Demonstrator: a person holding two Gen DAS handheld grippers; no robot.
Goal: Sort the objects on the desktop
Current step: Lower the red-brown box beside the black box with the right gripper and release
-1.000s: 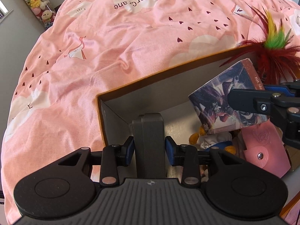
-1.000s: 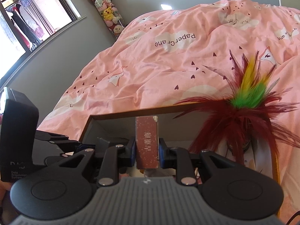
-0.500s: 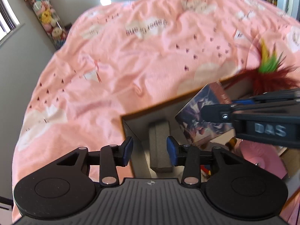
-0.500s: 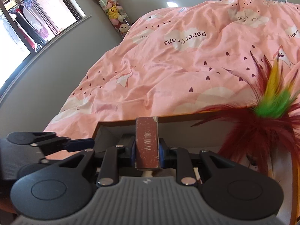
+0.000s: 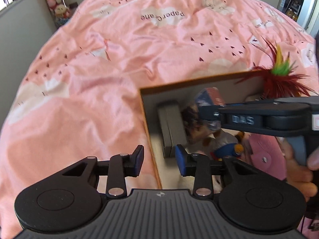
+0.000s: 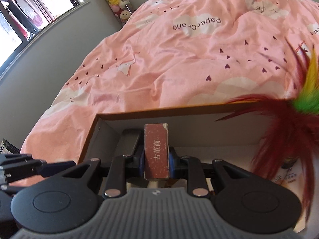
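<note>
A grey box [image 5: 172, 127] lies inside the cardboard box [image 5: 199, 79], against its left wall. My left gripper [image 5: 159, 162] hovers above that wall; its jaws are closing with nothing between the blue pads. My right gripper [image 6: 156, 160] is shut on a card box [image 6: 156, 155] with a dark red spine bearing printed characters. In the left wrist view the right gripper [image 5: 211, 115] reaches in from the right and holds that card box [image 5: 209, 97] over the cardboard box's inside. A person's hand [image 5: 299, 171] holds its handle.
A red, green and yellow feather toy [image 6: 289, 119] sticks out over the cardboard box's [image 6: 179, 109] right side. A plush toy [image 5: 229, 147] and a pink pouch [image 5: 263, 155] lie inside. A pink duvet [image 5: 119, 59] covers the bed behind.
My left gripper let go of the grey box, which now lies in the cardboard box, and drew back and up. My right gripper brought the card box lower, over the cardboard box.
</note>
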